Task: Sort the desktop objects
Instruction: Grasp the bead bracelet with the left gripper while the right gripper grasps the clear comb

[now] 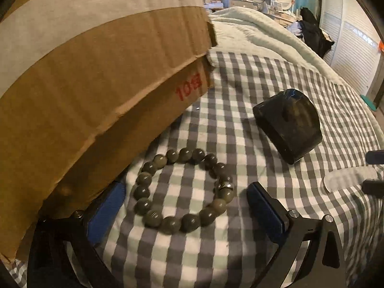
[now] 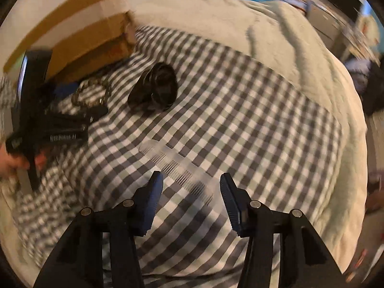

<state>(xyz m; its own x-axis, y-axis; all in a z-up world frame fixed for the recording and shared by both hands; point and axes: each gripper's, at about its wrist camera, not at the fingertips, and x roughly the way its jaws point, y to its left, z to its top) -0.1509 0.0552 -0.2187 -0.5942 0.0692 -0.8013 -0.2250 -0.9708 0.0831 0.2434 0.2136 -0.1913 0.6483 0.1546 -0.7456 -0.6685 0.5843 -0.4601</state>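
Observation:
A bracelet of grey-green beads (image 1: 144,180) lies on the checked cloth (image 1: 252,76). My left gripper (image 1: 186,187) stands open around it, one blue pad on each side and neither touching the beads; its left finger (image 1: 105,213) sits under the cardboard box's flap. A dark glossy case (image 1: 288,124) lies a little beyond. In the right wrist view a clear comb (image 2: 177,165) runs slantwise between the fingers of my right gripper (image 2: 191,182), which is open with gaps on both sides. Farther left lie the bracelet (image 2: 93,91) and the case (image 2: 156,88).
A large cardboard box (image 1: 96,84) with pale tape and red print leans over the cloth's left side. A pale fleecy blanket (image 2: 240,24) covers the bed behind. A hand (image 2: 14,163) holds the left gripper. Furniture and a wardrobe (image 1: 355,48) stand far behind.

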